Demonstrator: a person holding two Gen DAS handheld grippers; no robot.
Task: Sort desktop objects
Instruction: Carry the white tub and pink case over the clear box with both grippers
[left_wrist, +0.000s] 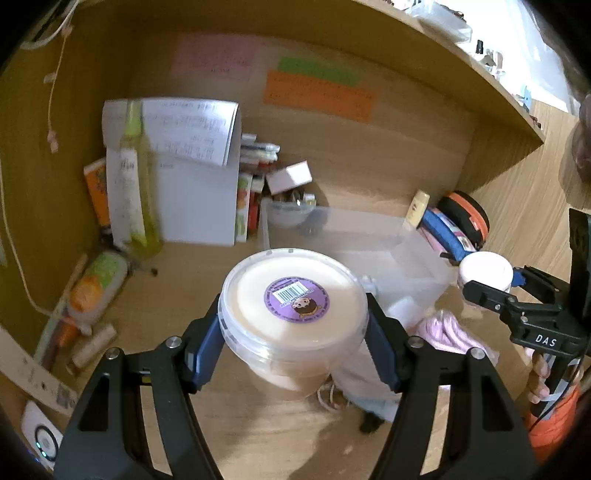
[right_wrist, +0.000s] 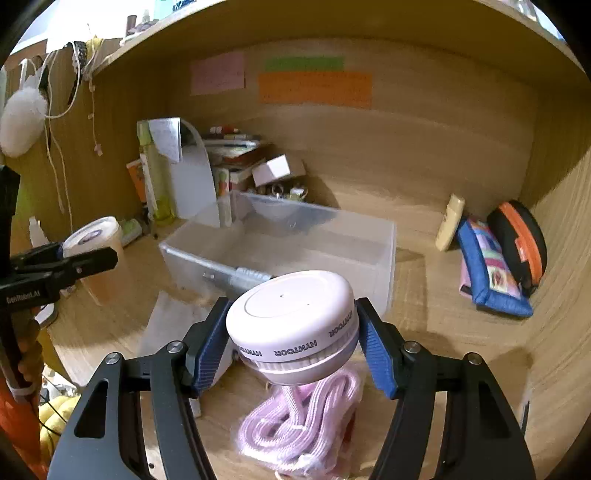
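Both grippers are loaded above the wooden surface (right_wrist: 443, 314). Left gripper (left_wrist: 293, 332) pinches a lidded tub (left_wrist: 293, 314) by its rim, its lid bearing a purple barcode sticker. Right gripper (right_wrist: 291, 343) clamps a white round HYNTOOR device (right_wrist: 291, 325), pink cord (right_wrist: 299, 417) dangling beneath. Just beyond both sits a clear plastic bin (right_wrist: 280, 243).

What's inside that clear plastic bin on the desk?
The bin looks nearly empty; through its frosted wall only a ribbed silvery thing shows near the front. The pink device hides the front corner.
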